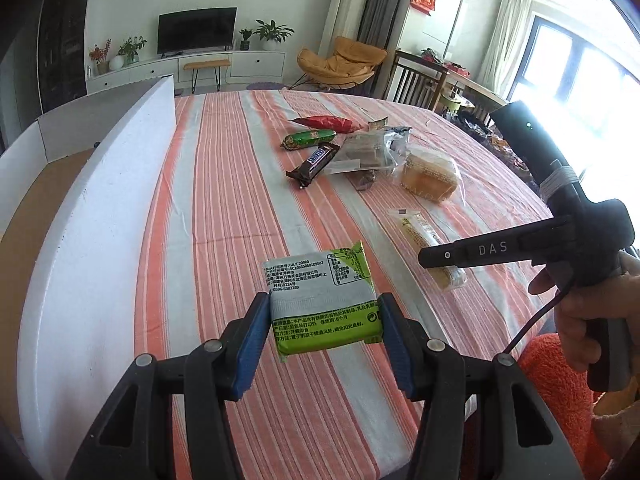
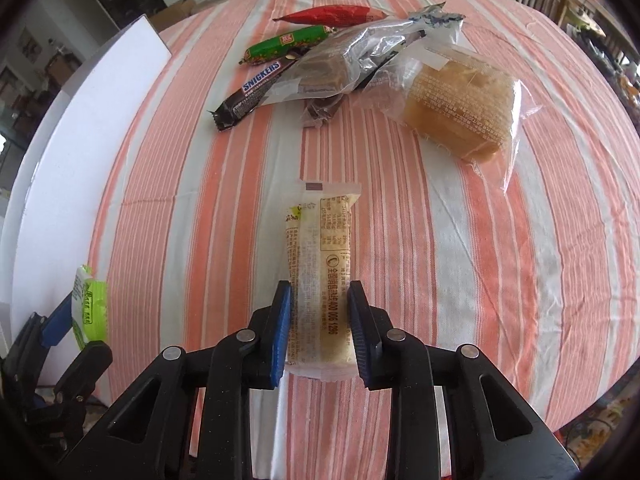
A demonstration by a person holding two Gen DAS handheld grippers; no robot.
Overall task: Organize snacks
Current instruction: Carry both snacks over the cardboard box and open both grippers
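My left claw (image 1: 324, 316) is clenched on the green-and-white snack packet (image 1: 320, 292), blue pads pressing both its sides, and the packet hangs clear above the striped worktop (image 1: 224, 184). My right claw (image 2: 320, 320) grips the long pale-yellow bar (image 2: 320, 264) by its near end, pads pinching the wrapper while the far end stretches off toward twelve o'clock.

Out from the right claw, at about one o'clock, sits the clear-wrapped cake (image 2: 460, 104). At twelve o'clock there's the silver crinkled pack (image 2: 352, 60), with the Snickers bar (image 2: 256, 88) tucked under its edge at eleven, then the green sausage (image 2: 288, 46) and the red packet (image 2: 332, 16) beyond. The white box wall (image 1: 100, 220) stands at nine to ten o'clock from my left claw, brown floor showing inside.

Risks, as I judge them: the long bar is held only at one end, so it could droop or slip through the slick wrapper on a quick swing. The green packet's film could slide too. And with both claws close together, I could knock one against the other heading for the box.
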